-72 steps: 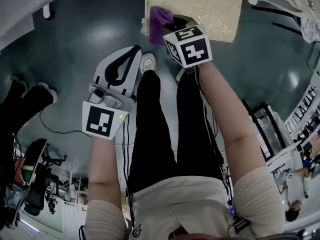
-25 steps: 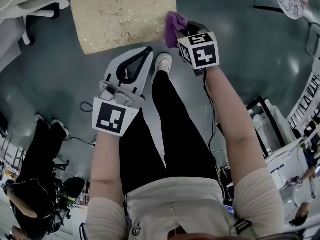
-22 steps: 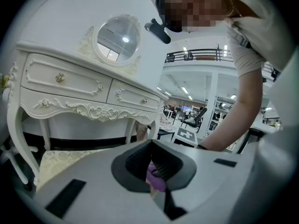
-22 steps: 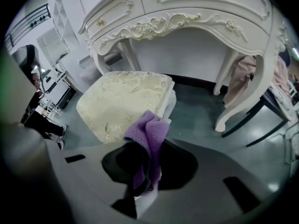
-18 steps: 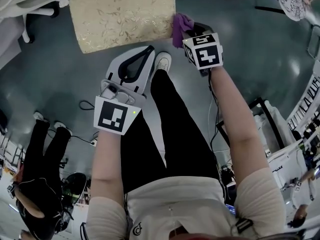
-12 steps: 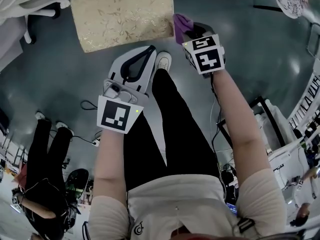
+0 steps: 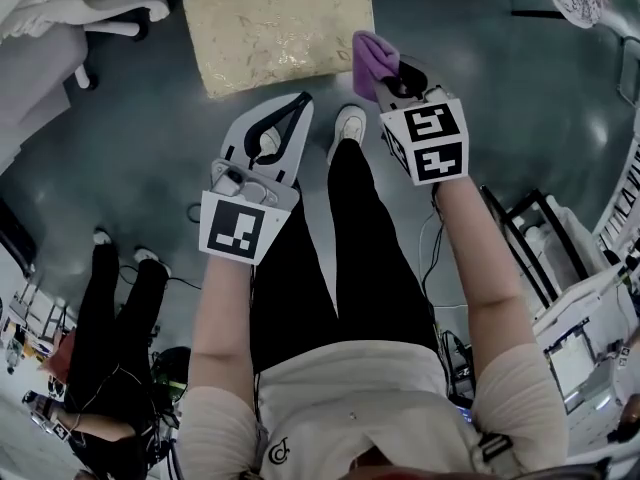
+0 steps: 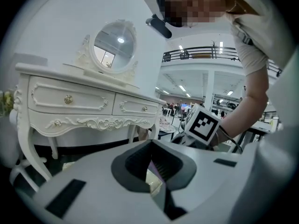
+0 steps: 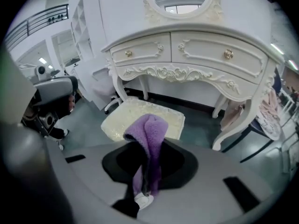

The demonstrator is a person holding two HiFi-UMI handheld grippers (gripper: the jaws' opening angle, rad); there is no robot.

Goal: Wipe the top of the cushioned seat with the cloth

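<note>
Lifted off the brocade seat, right tool pinches fuzzy purple cloth; left tool closed, empty.

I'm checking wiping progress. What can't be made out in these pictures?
- Whether the cloth touches the seat: head view looks down, losing height; right gripper view, cloth covers the seat's near edge.
- Seat's far edge: cut off by the head view's top.
- Dirt on the seat: too small to see.
- Most of the seat in the left gripper view: hidden by the left gripper's own body.
</note>
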